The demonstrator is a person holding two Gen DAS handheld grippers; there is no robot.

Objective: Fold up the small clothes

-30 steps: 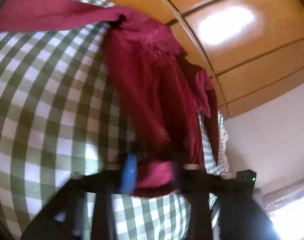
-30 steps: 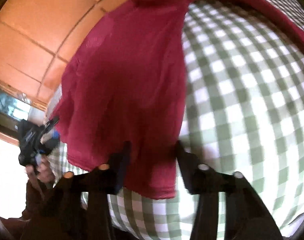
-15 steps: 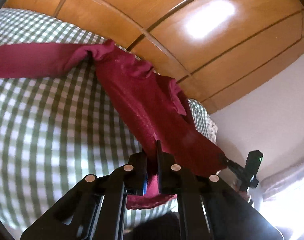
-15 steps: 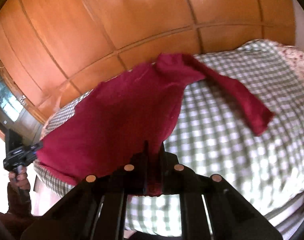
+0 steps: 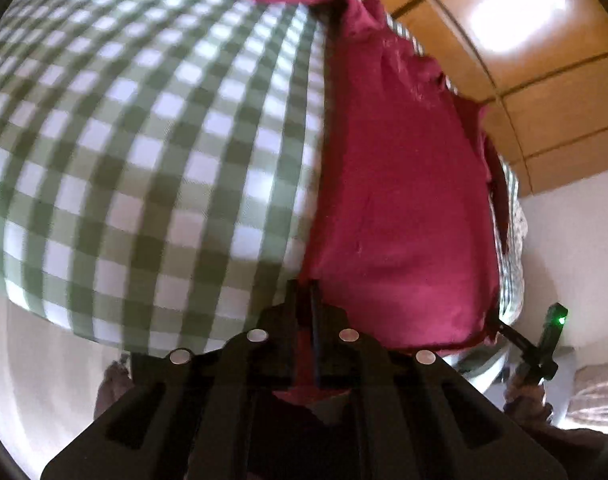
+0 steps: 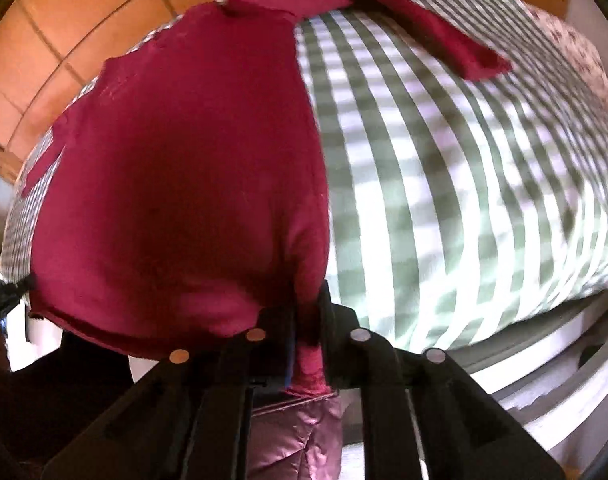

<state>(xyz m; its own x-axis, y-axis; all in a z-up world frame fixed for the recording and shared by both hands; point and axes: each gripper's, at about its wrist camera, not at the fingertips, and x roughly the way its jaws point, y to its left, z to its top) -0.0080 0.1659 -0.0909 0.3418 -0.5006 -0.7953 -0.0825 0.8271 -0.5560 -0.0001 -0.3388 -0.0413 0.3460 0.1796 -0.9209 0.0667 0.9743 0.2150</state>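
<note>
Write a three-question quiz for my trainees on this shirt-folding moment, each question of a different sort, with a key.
1. True or false: the left gripper is shut on the hem of the maroon long-sleeved shirt.
2. Multiple choice: the shirt lies on A) a bare wooden floor, B) a green-and-white checked bedcover, C) a glass table.
3. Fill the gap: in the right wrist view, the right gripper grips the shirt's other hem corner, and one ____ lies stretched out across the bedcover.

Key: 1 true; 2 B; 3 sleeve.
</note>
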